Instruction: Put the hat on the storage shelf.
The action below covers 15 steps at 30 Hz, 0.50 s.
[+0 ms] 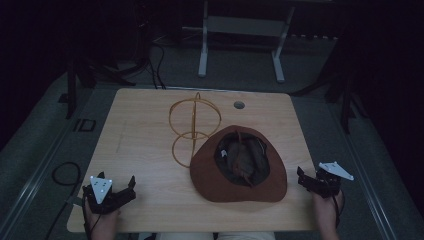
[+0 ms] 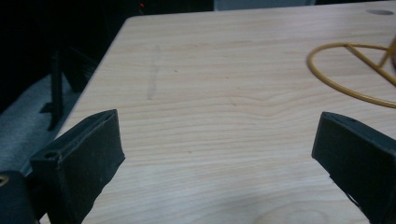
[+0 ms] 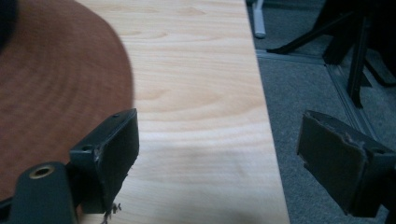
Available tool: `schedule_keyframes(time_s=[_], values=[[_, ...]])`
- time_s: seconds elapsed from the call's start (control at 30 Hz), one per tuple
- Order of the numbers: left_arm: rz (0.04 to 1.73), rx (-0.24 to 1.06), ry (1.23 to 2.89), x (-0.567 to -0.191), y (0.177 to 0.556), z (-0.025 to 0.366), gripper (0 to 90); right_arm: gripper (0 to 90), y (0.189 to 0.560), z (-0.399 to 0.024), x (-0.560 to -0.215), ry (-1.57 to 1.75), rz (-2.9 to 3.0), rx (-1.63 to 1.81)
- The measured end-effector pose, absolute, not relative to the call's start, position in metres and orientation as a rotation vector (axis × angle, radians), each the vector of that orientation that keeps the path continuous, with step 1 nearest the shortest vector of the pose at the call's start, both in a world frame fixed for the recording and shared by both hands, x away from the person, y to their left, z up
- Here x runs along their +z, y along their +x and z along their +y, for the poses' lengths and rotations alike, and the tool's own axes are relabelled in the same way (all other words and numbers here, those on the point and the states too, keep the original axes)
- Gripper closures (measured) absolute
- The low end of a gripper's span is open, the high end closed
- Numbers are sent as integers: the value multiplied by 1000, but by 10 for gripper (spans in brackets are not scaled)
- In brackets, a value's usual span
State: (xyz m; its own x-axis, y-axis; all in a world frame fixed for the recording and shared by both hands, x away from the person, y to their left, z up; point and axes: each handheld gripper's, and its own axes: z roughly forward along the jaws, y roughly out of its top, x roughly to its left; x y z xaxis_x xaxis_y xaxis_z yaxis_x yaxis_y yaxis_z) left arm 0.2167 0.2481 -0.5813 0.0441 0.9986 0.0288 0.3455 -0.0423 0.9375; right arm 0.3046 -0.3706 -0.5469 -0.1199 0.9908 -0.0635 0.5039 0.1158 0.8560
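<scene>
Brown felt identifies the hat (image 1: 239, 167): it lies crown-down, opening upward, on the wooden table (image 1: 145, 130), at about 4 o'clock from the table's centre. Its brim reaches close to the near edge. A gold wire stand (image 1: 192, 127) stands just beside the hat at roughly 10 o'clock from it; the brim appears to meet the stand's base ring, though actual contact cannot be confirmed.

Your left gripper (image 1: 116, 191) sits at the table's 7 o'clock corner, well apart from the hat. Its jaws are released, spread wide, with bare wood between them in the left gripper view (image 2: 217, 154); part of the stand's base ring (image 2: 348, 74) shows at 2 o'clock there.

Your right gripper (image 1: 311, 181) is at the table's 4 o'clock edge, just beside the hat's brim, at 3 o'clock from it. Its jaws are also released and hold nothing. In the right gripper view (image 3: 217, 154), one jaw stands near the brim (image 3: 56, 88) and the other hangs past the table edge, over the grey floor (image 3: 303, 93).
</scene>
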Motion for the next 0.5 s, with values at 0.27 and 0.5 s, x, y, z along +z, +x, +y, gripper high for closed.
schedule_keyframes(time_s=[0.27, 0.5], values=[[1392, 974, 1519, -582, 217, 243, 22, 112, 314, -348, -512, 1385, 1814, 932], [1394, 960, 1550, -581, 217, 239, 21, 143, 327, -332, -492, 1360, 1867, 941]])
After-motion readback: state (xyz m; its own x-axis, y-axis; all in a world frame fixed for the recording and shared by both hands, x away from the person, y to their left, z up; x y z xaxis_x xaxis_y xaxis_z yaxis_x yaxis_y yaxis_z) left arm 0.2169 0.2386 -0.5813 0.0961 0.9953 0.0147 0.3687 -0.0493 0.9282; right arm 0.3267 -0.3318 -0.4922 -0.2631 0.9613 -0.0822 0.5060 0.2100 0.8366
